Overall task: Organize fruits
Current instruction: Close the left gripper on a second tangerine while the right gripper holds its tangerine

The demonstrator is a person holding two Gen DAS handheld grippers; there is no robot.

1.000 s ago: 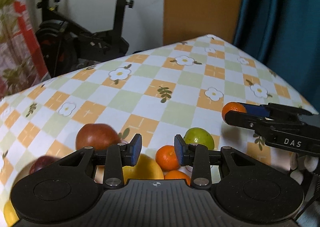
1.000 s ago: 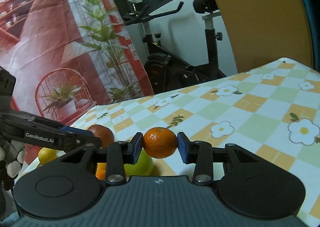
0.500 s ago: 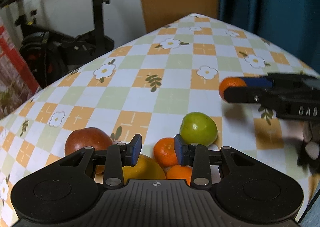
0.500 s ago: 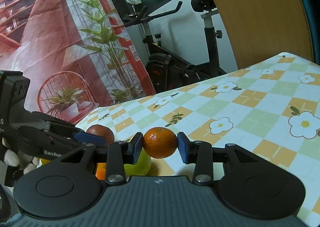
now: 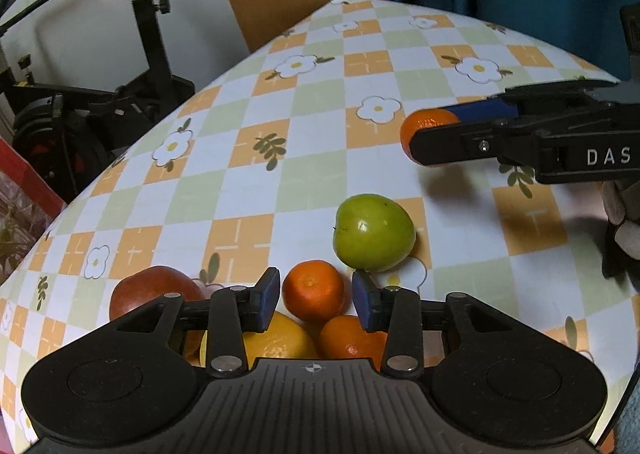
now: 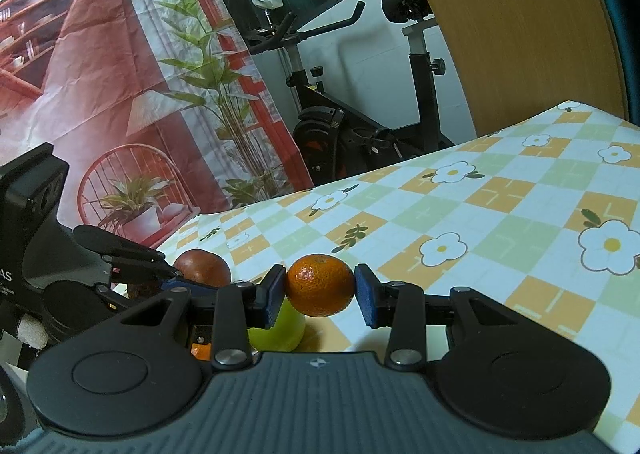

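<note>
The right gripper [image 6: 320,296] has its jaws clenched on a mandarin [image 6: 320,285], one blue pad pressed against each side of the fruit, which hangs clear of the desk [image 6: 520,205]. In the left wrist view that same gripper reaches in from the right edge, the held mandarin showing orange at its tip above the checked cloth.

The left gripper [image 5: 314,300] points down at a cluster of fruit near the desk's front edge. Its jaws have just been opening and stand a little apart, released. A second mandarin [image 5: 313,290] sits in the gap between the pads; neither pad appears to press on it, though the margin on each side is slim.

Counted in the left wrist view: three mandarins, meaning the held one, the one between the left jaws, and a third [image 5: 348,338] partly hidden behind the right finger. There is one green apple [image 5: 374,232], resting just beyond the cluster and touching or nearly touching the middle mandarin. One red apple [image 5: 154,292] lies to the left, and one yellow fruit [image 5: 280,338] sits below the left pad. An exercise bike [image 6: 360,93] stands beyond the desk
</note>
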